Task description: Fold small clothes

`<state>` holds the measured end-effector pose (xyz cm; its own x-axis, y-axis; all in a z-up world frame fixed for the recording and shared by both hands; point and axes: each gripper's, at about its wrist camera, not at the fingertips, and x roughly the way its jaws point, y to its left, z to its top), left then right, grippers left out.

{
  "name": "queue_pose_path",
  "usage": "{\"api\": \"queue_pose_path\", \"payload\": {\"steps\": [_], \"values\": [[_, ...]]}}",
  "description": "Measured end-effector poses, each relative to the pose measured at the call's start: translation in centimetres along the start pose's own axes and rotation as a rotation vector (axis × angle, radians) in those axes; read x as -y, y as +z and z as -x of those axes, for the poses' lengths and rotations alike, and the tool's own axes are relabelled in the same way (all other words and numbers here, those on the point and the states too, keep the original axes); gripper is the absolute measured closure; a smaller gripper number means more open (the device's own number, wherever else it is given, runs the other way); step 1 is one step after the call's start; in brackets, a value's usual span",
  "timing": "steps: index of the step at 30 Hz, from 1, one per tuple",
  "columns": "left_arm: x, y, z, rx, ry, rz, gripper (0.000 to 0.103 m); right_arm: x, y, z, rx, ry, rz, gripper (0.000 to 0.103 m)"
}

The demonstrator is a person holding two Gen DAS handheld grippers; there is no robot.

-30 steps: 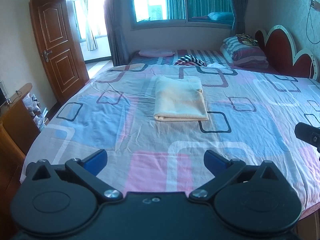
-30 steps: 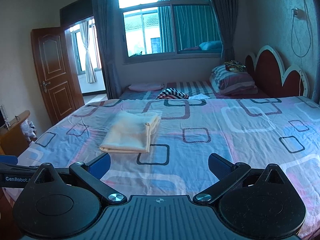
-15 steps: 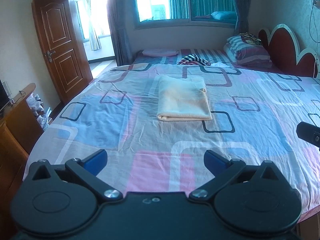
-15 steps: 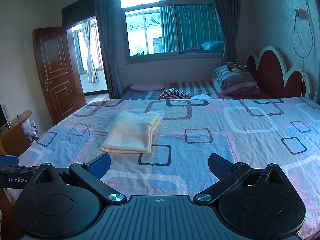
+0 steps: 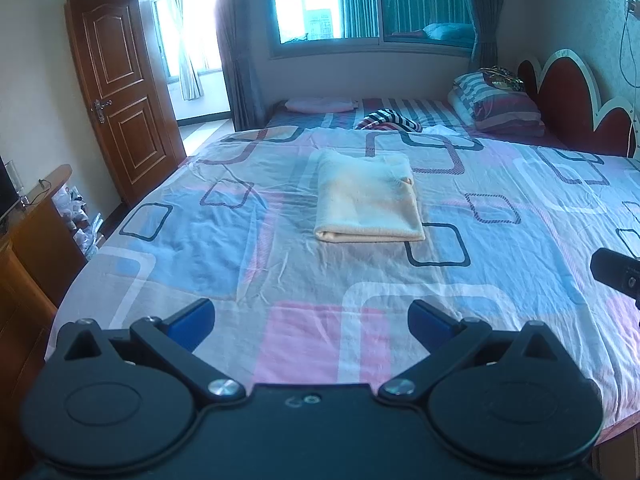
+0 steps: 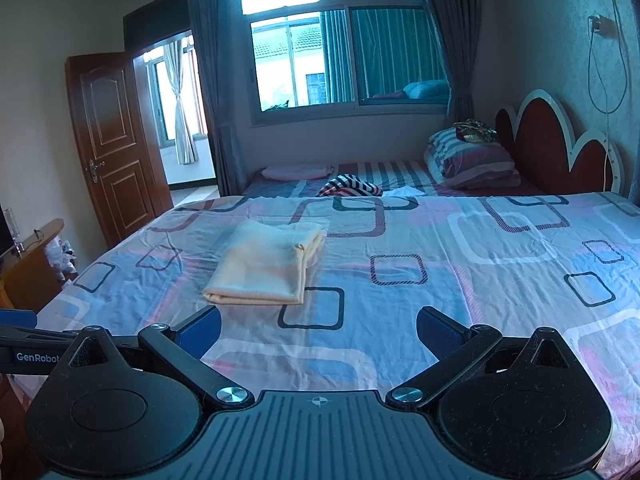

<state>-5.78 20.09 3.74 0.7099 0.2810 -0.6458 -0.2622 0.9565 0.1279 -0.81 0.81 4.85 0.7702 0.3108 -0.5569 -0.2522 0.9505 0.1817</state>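
Observation:
A cream garment (image 5: 366, 198) lies folded into a neat rectangle on the patterned bedsheet (image 5: 248, 240), well beyond both grippers. It also shows in the right wrist view (image 6: 266, 266), to the left of centre. My left gripper (image 5: 312, 318) is open and empty, held above the near part of the bed. My right gripper (image 6: 318, 330) is open and empty too, to the right of the left one. A striped garment (image 5: 388, 119) lies crumpled at the far edge of the sheet.
A striped pillow (image 5: 496, 106) and red headboard (image 5: 568, 100) are at the far right. A pink folded item (image 5: 320, 105) lies at the far end. A wooden door (image 5: 120, 92) and wooden cabinet (image 5: 36, 240) stand on the left.
Both grippers have tilted up and drawn back slightly, so the folded garment sits lower in the views. The garment itself has not moved. The jaws stay open.

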Motion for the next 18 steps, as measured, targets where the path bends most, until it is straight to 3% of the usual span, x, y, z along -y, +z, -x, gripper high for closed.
{"api": "queue_pose_path", "payload": {"steps": [18], "values": [[0.01,0.07,-0.04,-0.001,0.0,0.001,0.001,0.41,-0.05,-0.36,-0.008,0.002,-0.002,0.0]]}}
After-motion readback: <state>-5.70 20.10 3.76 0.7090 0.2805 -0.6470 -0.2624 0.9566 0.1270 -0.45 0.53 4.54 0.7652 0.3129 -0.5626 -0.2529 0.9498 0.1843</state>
